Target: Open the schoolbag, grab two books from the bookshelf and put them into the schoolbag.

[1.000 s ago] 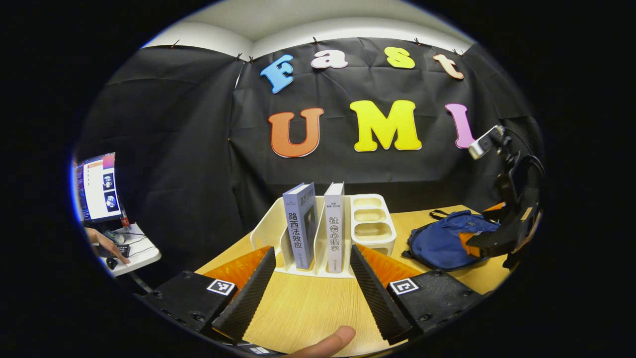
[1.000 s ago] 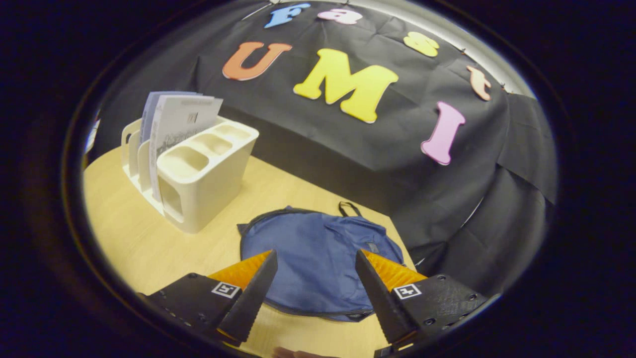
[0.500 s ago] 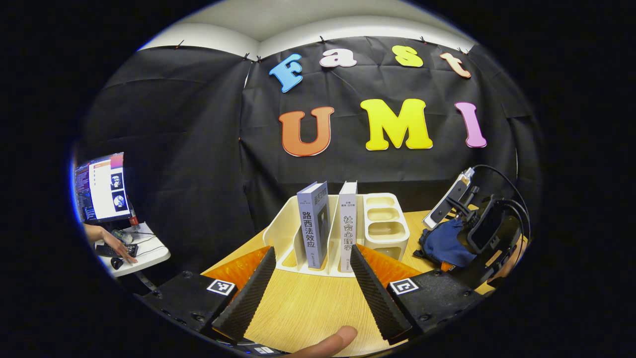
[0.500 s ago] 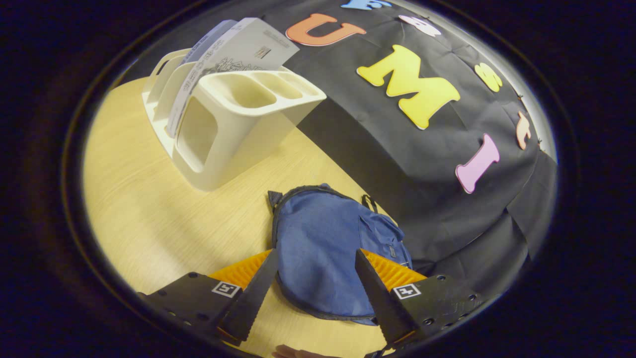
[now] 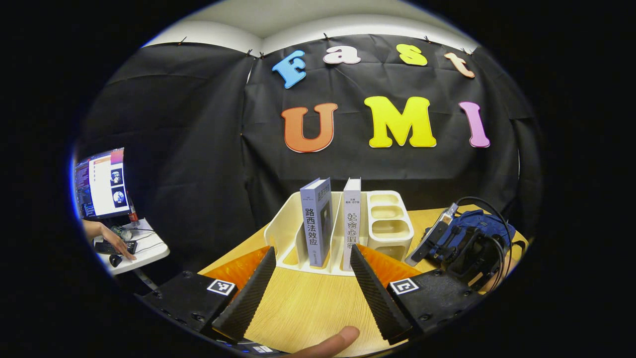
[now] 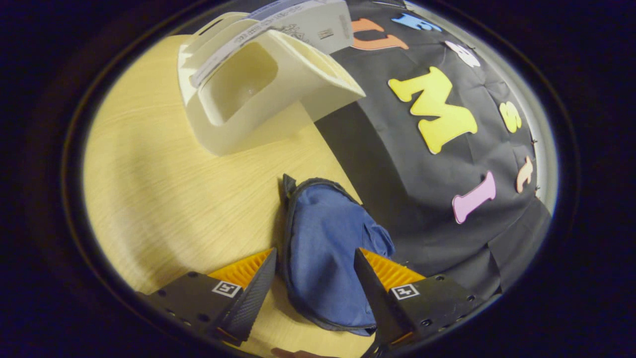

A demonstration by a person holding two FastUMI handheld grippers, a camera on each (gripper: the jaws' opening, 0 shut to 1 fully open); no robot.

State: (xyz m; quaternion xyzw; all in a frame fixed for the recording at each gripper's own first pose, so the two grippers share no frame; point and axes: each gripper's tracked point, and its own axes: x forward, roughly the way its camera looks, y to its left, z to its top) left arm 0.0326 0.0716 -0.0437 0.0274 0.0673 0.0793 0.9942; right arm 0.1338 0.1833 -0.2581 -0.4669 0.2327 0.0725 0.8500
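Left gripper (image 5: 310, 286): jaws spread wide, nothing between them, hovering over the wooden table (image 5: 308, 308) and aimed at the cream bookshelf (image 5: 288, 236). Two books stand upright in the rack's slots: blue-grey book (image 5: 316, 221) on the left, white book (image 5: 351, 221) just beside it on the right, spines facing the camera. Three pen cups (image 5: 385, 221) form the rack's right end. Right gripper (image 6: 312, 293): jaws also spread, empty, poised above the blue schoolbag (image 6: 328, 258), which lies flat on the table near its far edge, dark zipper trim running around the rim; can't tell if the fingers touch the fabric. In the left gripper view the right gripper sits low over the bag, right of the rack. Off left: monitor (image 5: 102, 183), a person's hand (image 5: 117, 242) on a keyboard.
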